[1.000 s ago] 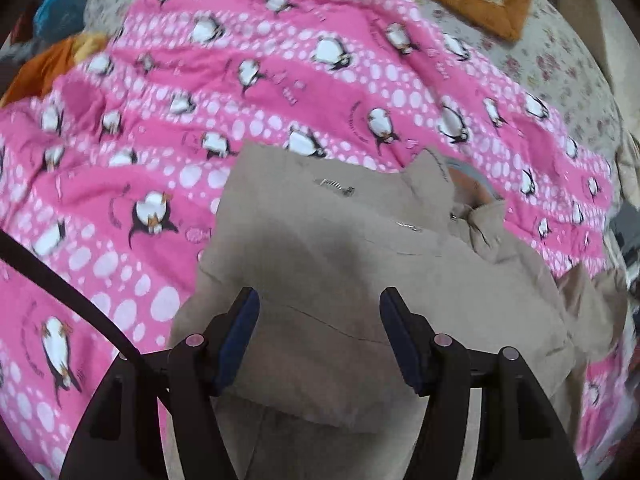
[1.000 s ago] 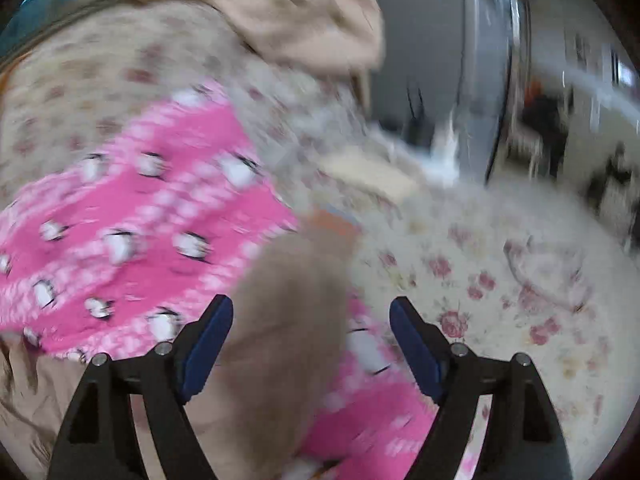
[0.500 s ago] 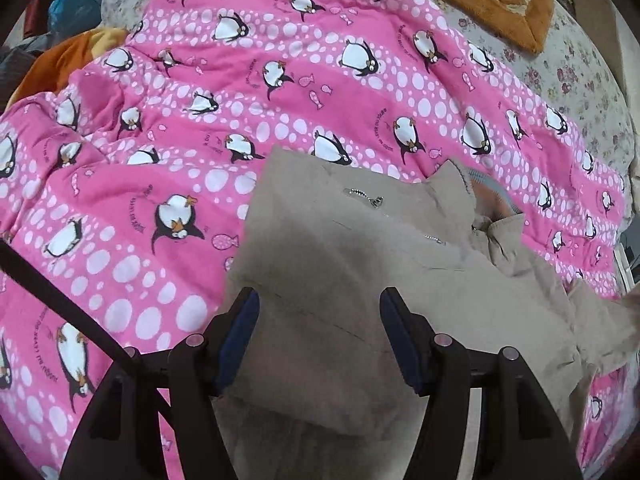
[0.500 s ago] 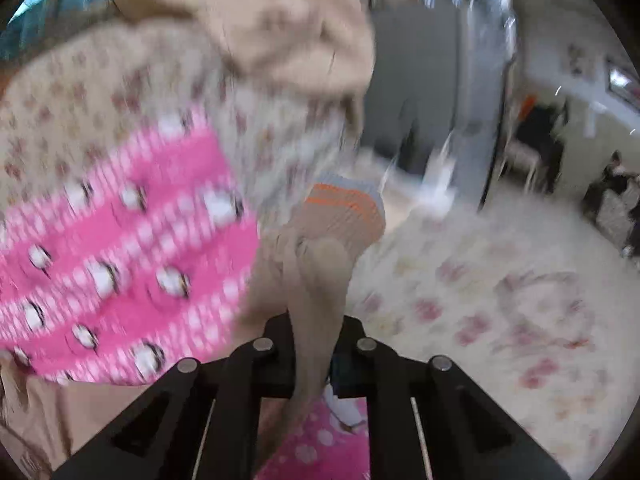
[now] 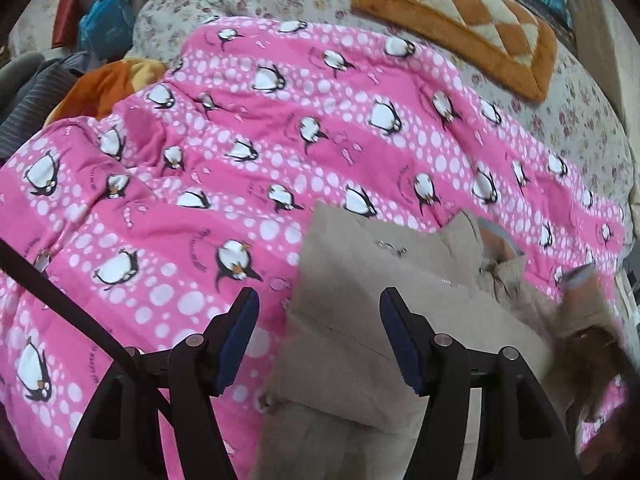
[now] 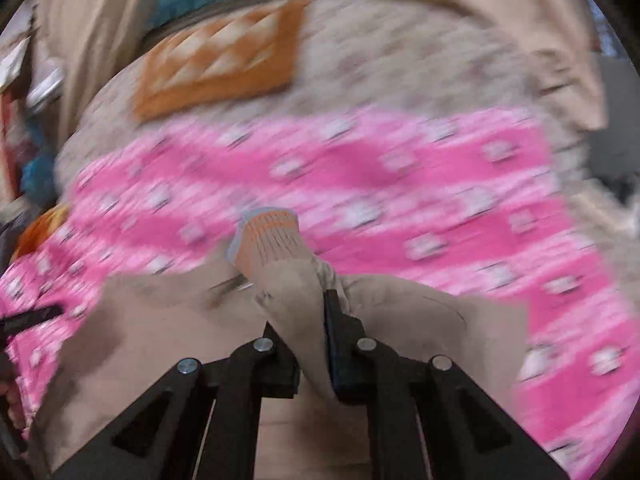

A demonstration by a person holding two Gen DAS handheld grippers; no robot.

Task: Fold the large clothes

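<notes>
A beige jacket lies partly folded on a pink penguin blanket. My left gripper is open and empty, hovering over the jacket's left edge. My right gripper is shut on the jacket's sleeve, whose ribbed orange-and-grey cuff sticks out past the fingers. The sleeve is held above the jacket body. The right wrist view is blurred by motion. In the left wrist view the lifted sleeve shows at the right edge.
The pink blanket lies on a floral bedspread. An orange checked cushion sits at the back. A pile of clothes and bags sits at the far left. More beige cloth hangs at the top of the right wrist view.
My right gripper closed on the sleeve and swung it left over the jacket and blanket. My left gripper stayed open and drew back to the left of the jacket.
</notes>
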